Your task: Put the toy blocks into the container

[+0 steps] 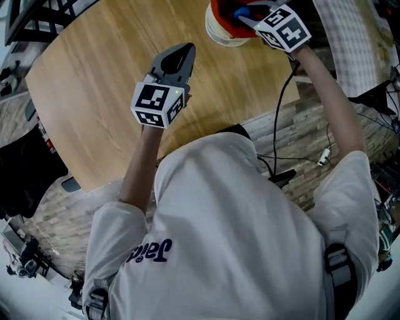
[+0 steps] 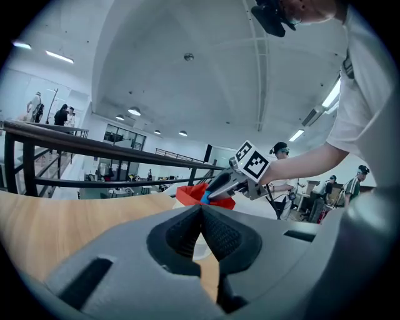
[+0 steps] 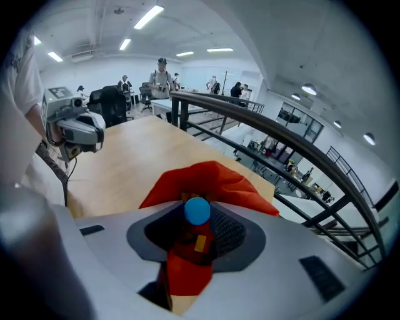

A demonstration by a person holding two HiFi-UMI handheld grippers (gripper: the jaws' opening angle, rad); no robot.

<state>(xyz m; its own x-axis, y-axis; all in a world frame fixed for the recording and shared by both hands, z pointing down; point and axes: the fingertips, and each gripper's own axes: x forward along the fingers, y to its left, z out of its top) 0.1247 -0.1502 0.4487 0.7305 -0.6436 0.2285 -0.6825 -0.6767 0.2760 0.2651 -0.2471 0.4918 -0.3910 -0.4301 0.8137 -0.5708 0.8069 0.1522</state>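
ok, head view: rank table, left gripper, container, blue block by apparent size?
1. table
2. left gripper, nearer the camera
3. container, cropped at the frame edge and partly under the right gripper, so unsure against the left gripper
4. blue block

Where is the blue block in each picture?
Head view: top edge, right of middle, the blue block in the right gripper.
Left gripper view: the middle, a small blue spot.
Right gripper view: the middle, between the jaws.
Shared landmark: the red-lined container beside it.
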